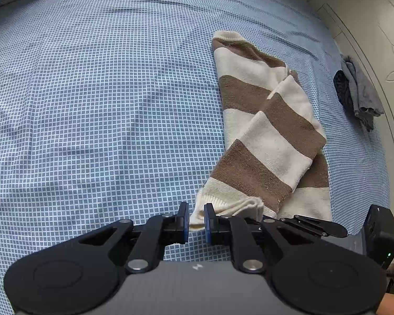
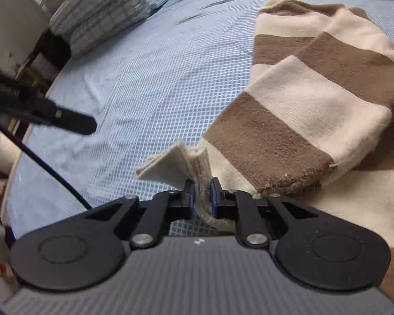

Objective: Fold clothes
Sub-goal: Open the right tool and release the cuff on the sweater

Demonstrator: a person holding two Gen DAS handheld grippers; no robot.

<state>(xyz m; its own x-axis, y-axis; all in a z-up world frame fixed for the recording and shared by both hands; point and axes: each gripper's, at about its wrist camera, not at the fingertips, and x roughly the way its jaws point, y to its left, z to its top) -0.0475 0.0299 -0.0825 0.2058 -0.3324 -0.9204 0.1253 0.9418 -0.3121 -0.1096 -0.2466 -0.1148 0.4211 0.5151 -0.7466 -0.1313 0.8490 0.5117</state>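
A brown-and-cream striped sweater (image 1: 262,131) lies folded into a long strip on the blue checked bed sheet (image 1: 92,105). My left gripper (image 1: 196,219) is at its near end, shut on a corner of the cream ribbed hem. In the right wrist view the same sweater (image 2: 302,99) fills the right side. My right gripper (image 2: 202,197) is shut on a bunched piece of the cream hem (image 2: 170,165), which stands up from between the pads. A black part of the other tool (image 2: 65,120) shows blurred at the left.
A pile of grey and dark clothes (image 1: 359,92) lies at the bed's right edge beside a cream carved panel (image 1: 375,39). A folded checked quilt (image 2: 97,8) sits at the head of the bed. A black cable (image 2: 52,176) crosses the left.
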